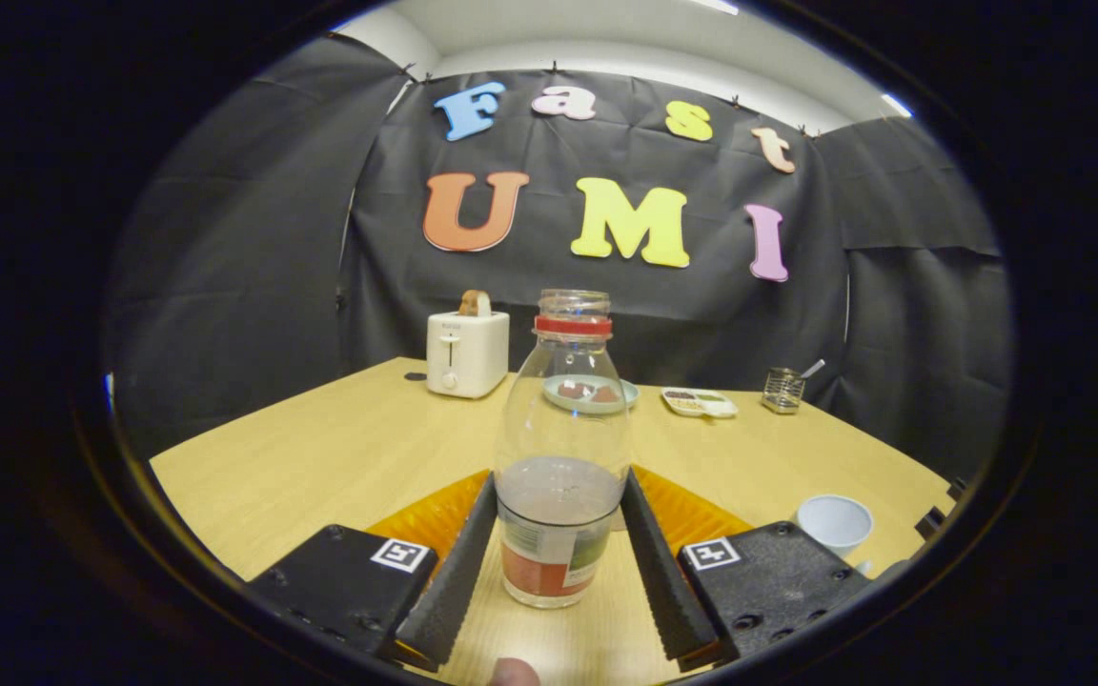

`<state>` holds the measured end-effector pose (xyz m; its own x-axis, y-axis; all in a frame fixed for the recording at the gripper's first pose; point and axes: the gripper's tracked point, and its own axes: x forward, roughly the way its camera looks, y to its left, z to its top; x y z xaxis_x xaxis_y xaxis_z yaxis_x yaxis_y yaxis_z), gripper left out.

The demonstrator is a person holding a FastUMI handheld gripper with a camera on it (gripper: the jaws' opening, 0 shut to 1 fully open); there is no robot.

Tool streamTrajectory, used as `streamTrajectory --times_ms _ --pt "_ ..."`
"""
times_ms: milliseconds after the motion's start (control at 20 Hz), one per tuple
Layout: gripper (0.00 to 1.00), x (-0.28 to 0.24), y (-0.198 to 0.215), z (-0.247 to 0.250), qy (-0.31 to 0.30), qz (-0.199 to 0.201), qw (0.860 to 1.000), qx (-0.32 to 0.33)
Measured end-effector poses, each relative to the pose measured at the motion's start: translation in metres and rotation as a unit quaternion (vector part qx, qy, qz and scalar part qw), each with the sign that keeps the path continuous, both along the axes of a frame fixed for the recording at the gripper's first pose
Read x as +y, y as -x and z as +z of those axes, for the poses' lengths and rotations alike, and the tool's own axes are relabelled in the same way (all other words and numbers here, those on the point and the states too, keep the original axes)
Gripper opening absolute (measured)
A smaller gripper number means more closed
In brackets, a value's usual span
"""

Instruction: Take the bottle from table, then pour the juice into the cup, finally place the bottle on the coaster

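We are on the first step — taking the bottle (562, 448) from the table (339, 448). It stands upright between the fingers of the gripper (559, 538), its lower body level with the pads. Both pads look flush against its sides, so we judge the claw closed on it at about bottle width, though how firm the squeeze is we cannot tell.

Next we expect a straight lift, then a carry toward the cup (835, 522), which sits at about four o'clock from the bottle, just beyond the right finger. The neck looks uncapped, so tilting early would spill juice.

No coaster can be made out for certain.

The bottle's label is too blurred to read; the toaster (466, 351) at eleven o'clock carries small unreadable lettering.
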<state>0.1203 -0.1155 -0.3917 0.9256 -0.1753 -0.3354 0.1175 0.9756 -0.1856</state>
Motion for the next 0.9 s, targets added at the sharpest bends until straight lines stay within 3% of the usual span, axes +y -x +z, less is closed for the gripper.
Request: streamTrajectory --times_ms 250,500,750,900 --pt "0.79 0.001 0.013 0.032 -0.015 0.003 1.000 -0.001" --pt "0.78 0.012 0.029 0.078 -0.095 0.012 0.995 -0.028" --pt "0.77 0.027 0.044 0.095 -0.211 0.020 0.976 -0.047" --pt "0.77 0.039 0.050 0.102 -0.288 0.042 0.955 -0.054"
